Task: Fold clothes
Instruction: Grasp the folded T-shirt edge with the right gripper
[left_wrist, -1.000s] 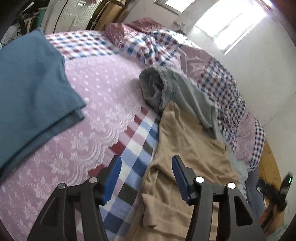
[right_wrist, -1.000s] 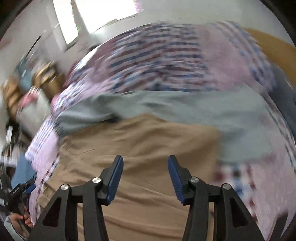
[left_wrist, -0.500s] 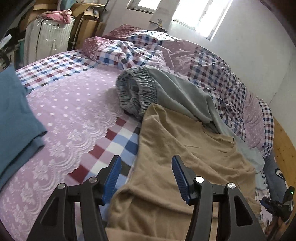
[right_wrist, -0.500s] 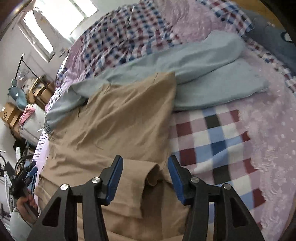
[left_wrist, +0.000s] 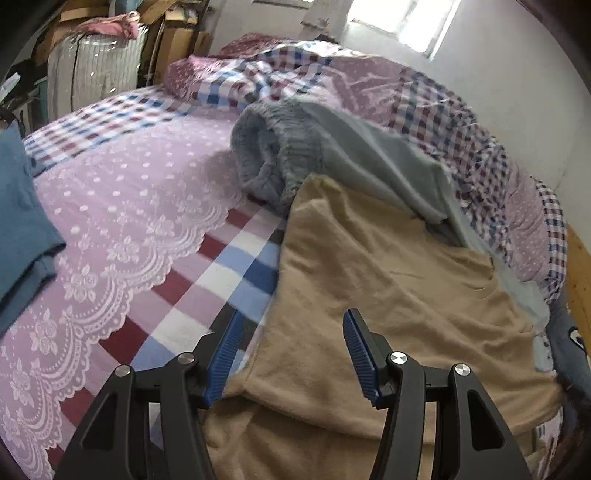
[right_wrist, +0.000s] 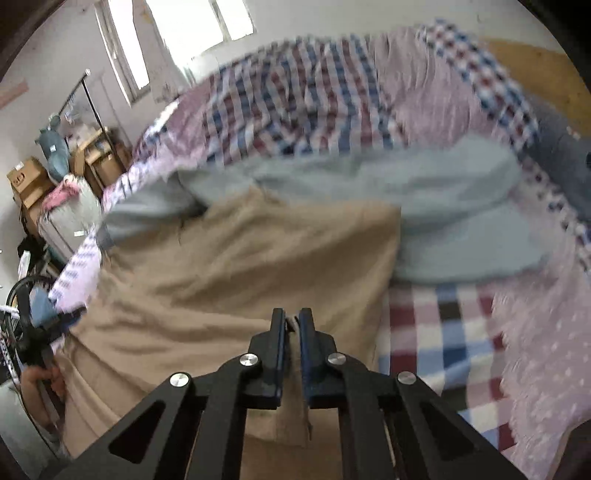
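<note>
1. Right gripper (right_wrist: 291, 325) is closing – a fold of the tan garment (right_wrist: 251, 258) sits pinched between its pads.
2. Left gripper (left_wrist: 291, 354) is spread above that garment's near edge, gripping nothing.
3. Folding looks barely begun; the grey garment (left_wrist: 332, 147) beyond lies unfolded.

Right wrist view motion-blurred: checked quilt (right_wrist: 303, 99) pattern smeared; grey garment (right_wrist: 436, 206) edges indistinct (tan garment (right_wrist: 258, 258) covers its near side).

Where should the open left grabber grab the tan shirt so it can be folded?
Grip the tan shirt at its near left edge, coming down from above. That edge lies loose on the checked bedspread, just ahead of the left gripper. The right gripper is closing on the other side.
</note>
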